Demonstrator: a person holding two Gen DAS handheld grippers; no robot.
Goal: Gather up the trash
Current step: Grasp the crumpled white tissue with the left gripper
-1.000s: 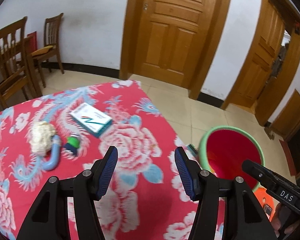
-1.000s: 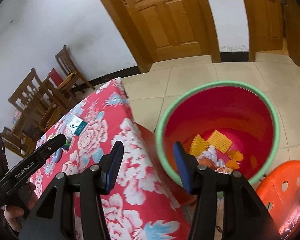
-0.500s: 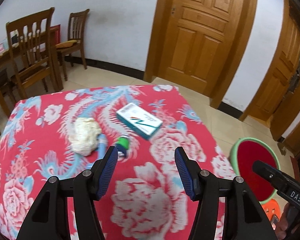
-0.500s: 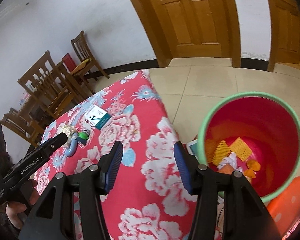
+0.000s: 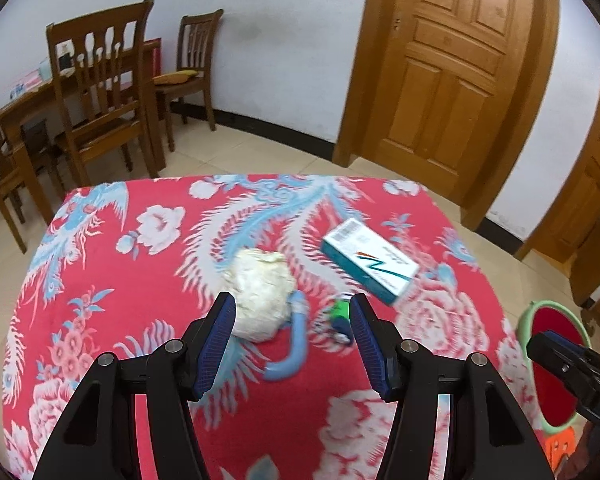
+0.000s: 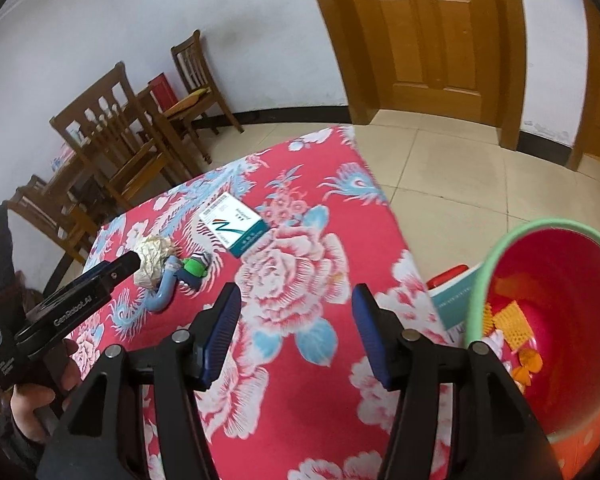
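Observation:
On the red flowered tablecloth (image 5: 148, 280) lie a crumpled white paper ball (image 5: 260, 294), a light blue tube (image 5: 294, 340), a small green and blue object (image 5: 339, 314) and a white and teal box (image 5: 370, 260). My left gripper (image 5: 292, 344) is open and empty, just short of the paper ball and tube. My right gripper (image 6: 296, 332) is open and empty above the cloth, nearer the table's right edge. The same paper ball (image 6: 153, 258), tube (image 6: 165, 290) and box (image 6: 234, 224) show in the right wrist view.
A red bin with a green rim (image 6: 560, 320) stands on the floor right of the table and holds orange and white scraps. An orange stool (image 6: 580, 444) sits beside it. Wooden chairs (image 5: 100, 96) and a table stand at the back left. Wooden doors (image 5: 440, 68) line the far wall.
Both grippers have swung left, away from the bin and toward the items on the table. The left gripper has come closer to the paper ball and tube. Both stay open.

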